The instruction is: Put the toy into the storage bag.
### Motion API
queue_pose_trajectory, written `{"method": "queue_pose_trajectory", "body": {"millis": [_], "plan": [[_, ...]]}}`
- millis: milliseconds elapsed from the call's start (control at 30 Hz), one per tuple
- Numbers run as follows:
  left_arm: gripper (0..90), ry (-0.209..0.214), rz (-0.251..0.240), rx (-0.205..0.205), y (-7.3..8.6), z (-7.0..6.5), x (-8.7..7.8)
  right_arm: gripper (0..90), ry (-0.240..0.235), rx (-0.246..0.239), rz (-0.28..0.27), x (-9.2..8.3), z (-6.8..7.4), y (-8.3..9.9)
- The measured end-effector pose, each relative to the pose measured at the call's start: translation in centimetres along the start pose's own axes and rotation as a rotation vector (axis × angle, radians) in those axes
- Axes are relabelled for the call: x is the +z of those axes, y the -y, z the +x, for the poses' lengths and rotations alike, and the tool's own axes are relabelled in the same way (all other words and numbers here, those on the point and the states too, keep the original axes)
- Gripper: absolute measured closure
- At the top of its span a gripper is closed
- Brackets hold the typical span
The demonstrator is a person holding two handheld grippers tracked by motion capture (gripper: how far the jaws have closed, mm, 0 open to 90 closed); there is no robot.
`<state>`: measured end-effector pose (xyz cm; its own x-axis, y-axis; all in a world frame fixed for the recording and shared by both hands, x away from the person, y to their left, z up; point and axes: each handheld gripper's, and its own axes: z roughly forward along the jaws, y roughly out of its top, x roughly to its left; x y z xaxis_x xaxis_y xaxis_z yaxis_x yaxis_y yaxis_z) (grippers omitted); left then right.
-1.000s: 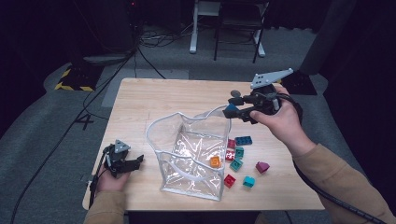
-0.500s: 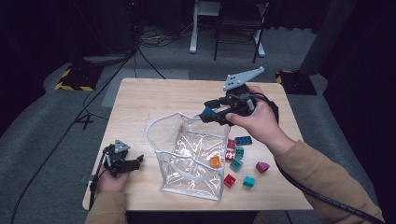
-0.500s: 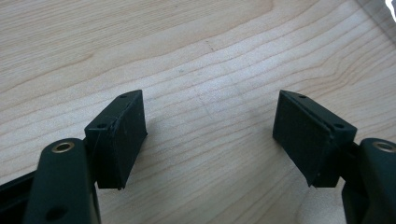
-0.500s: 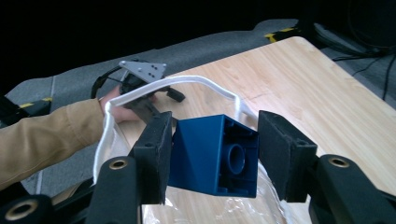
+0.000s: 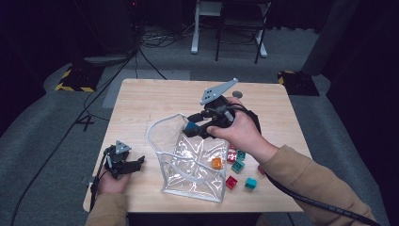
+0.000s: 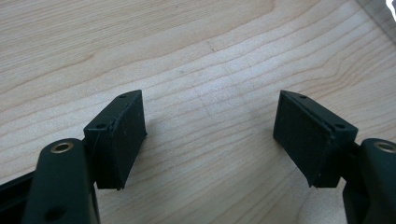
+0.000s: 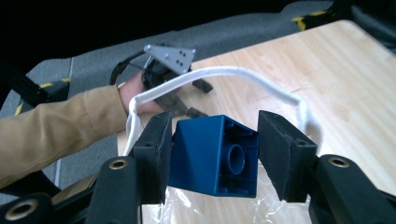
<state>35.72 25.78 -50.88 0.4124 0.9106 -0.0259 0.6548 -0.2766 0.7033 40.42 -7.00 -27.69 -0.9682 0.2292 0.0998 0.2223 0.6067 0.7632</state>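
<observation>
Seen from the high view, the right gripper [image 5: 190,128] is held over the open mouth of the clear plastic bag [image 5: 195,165] with a blue brick [image 5: 190,126] clamped in it; small bricks [image 5: 237,165] lie just beside the bag on the table [image 5: 150,101]. The left gripper [image 5: 134,163] is rested near the table's front left edge.

In the left gripper view, its jaws are spread wide over bare wood.

In the right gripper view, the blue brick [image 7: 212,154] is pinched between both pads above the bag's white rim [image 7: 224,74].

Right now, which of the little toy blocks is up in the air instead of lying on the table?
The dark blue plastic block. It is clamped in the right gripper above the clear plastic bag; the orange, red and teal blocks lie on the wooden table.
</observation>
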Motion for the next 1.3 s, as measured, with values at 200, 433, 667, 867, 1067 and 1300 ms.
{"method": "queue_pose_trajectory", "body": {"millis": [200,433,667,867,1067,1300], "plan": [[25.6,-0.002,0.0,-0.001,0.0,0.0,0.0,47.7,-0.019,0.01,0.057,1.9,0.2,0.8],[25.6,-0.002,0.0,-0.001,0.0,0.0,0.0,47.6,-0.012,0.03,0.15,3.0,0.3,1.7],[25.6,-0.002,0.0,-0.001,0.0,0.0,0.0,47.7,0.004,0.037,0.235,3.3,0.4,2.6],[25.6,-0.002,0.0,0.0,0.0,0.0,0.0,49.7,-0.017,0.038,0.252,3.6,0.6,3.3],[25.6,-0.002,0.0,0.0,0.0,0.0,0.0,49.3,-0.017,0.04,0.256,3.5,0.6,3.7],[25.6,-0.002,0.0,0.0,0.0,0.0,0.0,40.1,-0.004,0.06,0.202,2.5,0.3,3.9]]}}
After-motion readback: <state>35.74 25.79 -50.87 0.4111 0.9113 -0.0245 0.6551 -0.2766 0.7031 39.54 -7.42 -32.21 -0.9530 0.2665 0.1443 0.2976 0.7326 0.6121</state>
